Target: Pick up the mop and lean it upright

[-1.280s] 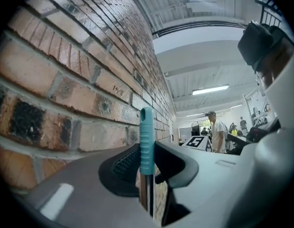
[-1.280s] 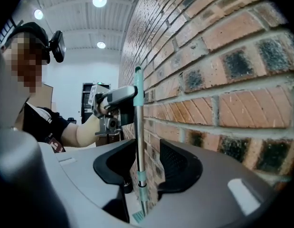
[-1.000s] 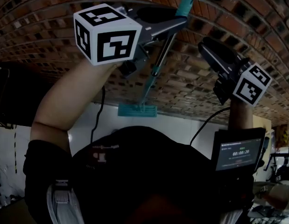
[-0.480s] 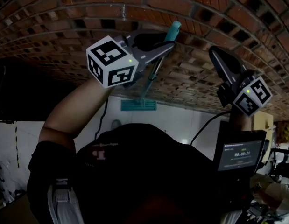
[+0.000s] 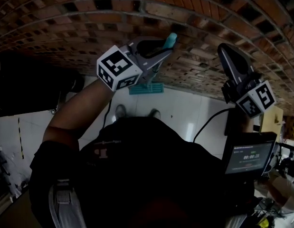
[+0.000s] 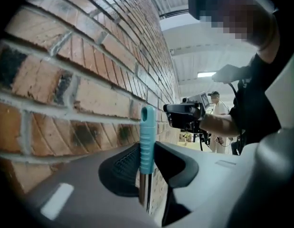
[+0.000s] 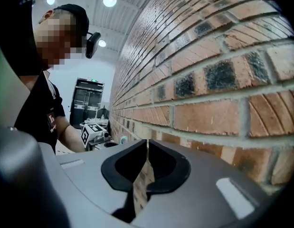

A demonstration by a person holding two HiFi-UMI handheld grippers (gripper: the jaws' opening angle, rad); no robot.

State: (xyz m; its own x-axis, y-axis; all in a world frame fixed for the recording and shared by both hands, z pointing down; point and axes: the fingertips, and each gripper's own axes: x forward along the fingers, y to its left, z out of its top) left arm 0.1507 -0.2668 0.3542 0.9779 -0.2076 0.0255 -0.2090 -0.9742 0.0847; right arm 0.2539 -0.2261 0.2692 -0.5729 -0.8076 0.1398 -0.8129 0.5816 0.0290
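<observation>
Our left tool clamps the teal-capped metal mop handle, right tool closed, empty; if we let go w/o contact on the red brick wall, it could topple.

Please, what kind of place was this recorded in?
Probably a large indoor workshop or lab hall. There is a long bare brick wall, a pale smooth floor, and round ceiling lamps set high overhead.

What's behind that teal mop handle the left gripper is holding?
A red brick wall stands right behind the mop handle. The left gripper, shut on the handle, covers its lower part, so whether it touches the wall cannot be seen.
</observation>
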